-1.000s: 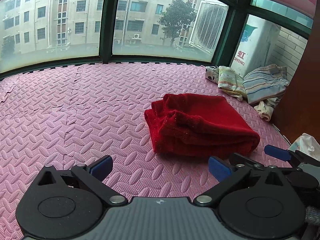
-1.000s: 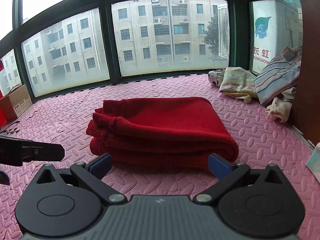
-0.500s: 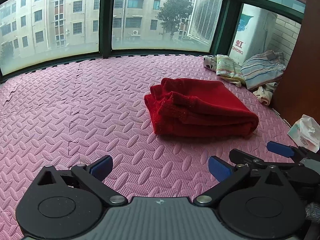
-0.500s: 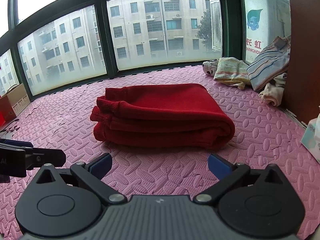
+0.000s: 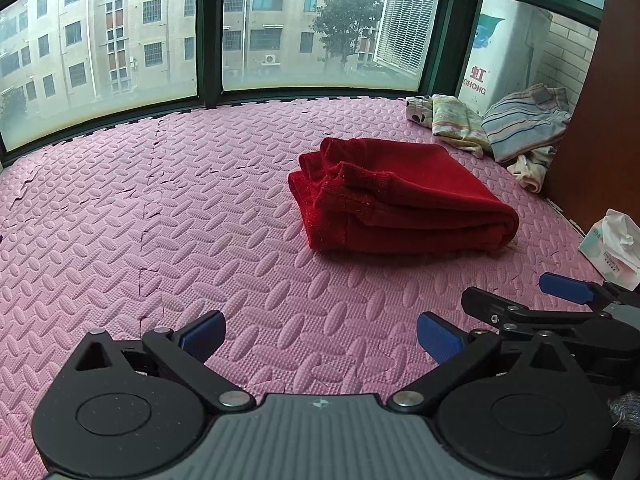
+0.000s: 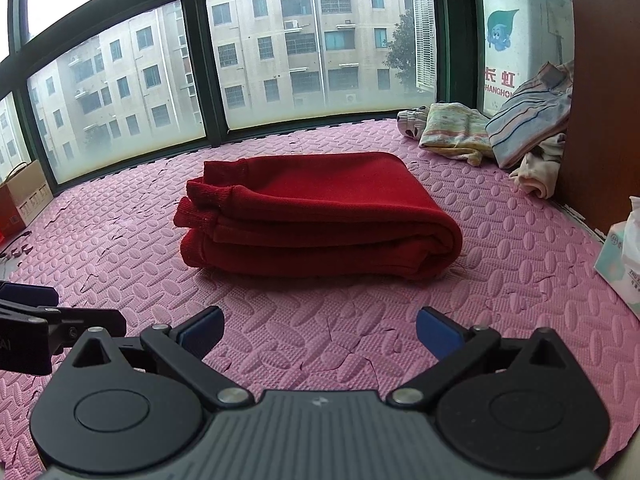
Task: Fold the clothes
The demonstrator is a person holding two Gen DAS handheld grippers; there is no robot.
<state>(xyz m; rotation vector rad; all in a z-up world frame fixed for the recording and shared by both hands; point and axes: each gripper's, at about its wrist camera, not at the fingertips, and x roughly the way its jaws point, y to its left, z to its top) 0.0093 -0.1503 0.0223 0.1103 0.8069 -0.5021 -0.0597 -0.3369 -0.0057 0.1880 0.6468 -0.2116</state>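
The red garment (image 6: 316, 212) lies folded in a thick stack on the pink foam mat (image 5: 120, 240), well apart from both tools and near the loose clothes pile (image 6: 492, 140) by the wall. The left gripper (image 5: 318, 334) and right gripper (image 6: 318, 330) hover low over the mat, fingers spread wide and holding nothing. In my judgement this fold is finished; the next garment should be drawn from the pile by a hem, without brushing the stack.

A red knit garment (image 5: 404, 196) lies folded in a thick flat stack on the pink foam floor mat (image 5: 160, 220), ribbed cuffs showing at its left end
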